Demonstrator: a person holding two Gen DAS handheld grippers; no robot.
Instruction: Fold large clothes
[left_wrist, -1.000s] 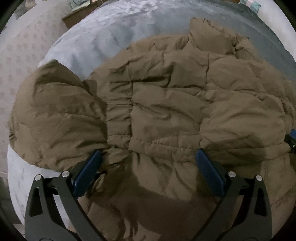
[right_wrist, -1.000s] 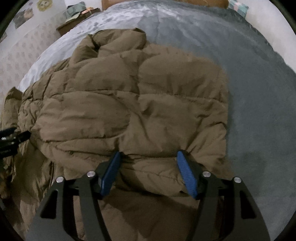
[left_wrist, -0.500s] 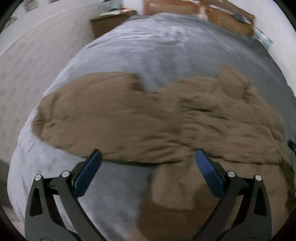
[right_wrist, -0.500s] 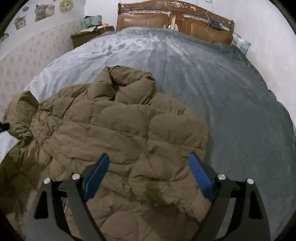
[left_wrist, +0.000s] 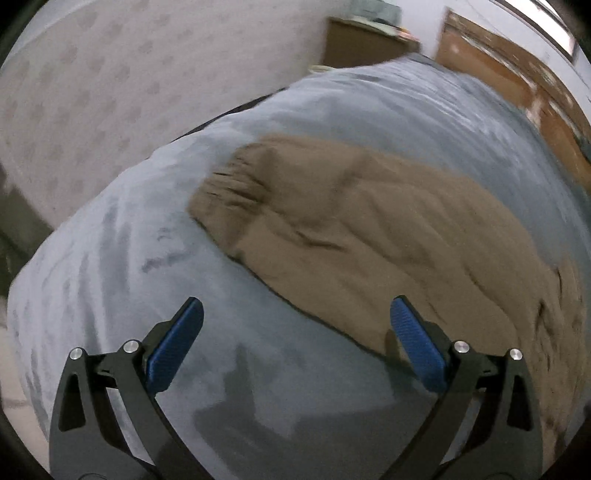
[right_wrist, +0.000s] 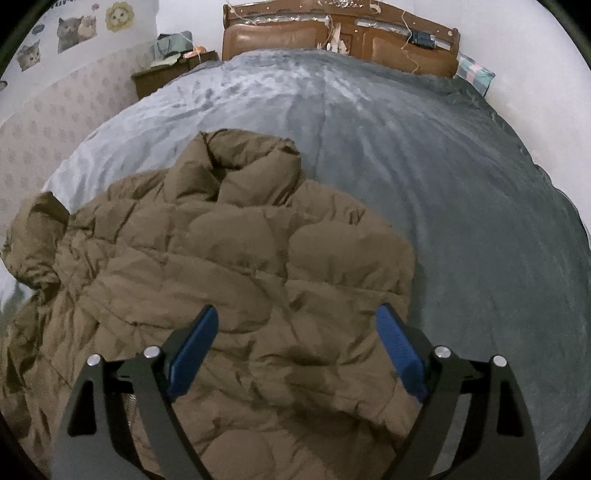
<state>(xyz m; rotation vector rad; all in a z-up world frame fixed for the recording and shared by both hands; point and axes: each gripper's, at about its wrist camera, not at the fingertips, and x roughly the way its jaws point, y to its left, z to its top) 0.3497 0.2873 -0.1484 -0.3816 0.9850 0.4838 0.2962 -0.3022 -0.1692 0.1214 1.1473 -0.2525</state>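
A brown quilted puffer jacket lies on the grey bed cover, its collar pointing toward the headboard and one sleeve bunched at the left. In the blurred left wrist view the jacket lies ahead and to the right. My left gripper is open and empty above bare bed cover, to the left of the jacket's edge. My right gripper is open and empty, held above the jacket's body.
A wooden headboard stands at the far end of the bed. A nightstand with clutter stands at the far left by a patterned wall. A pillow lies at the far right. The bed's left edge drops off near the wall.
Both grippers have let go of the jacket's hem and pulled back and up. The left gripper has swung left, off the jacket and over the bed cover.
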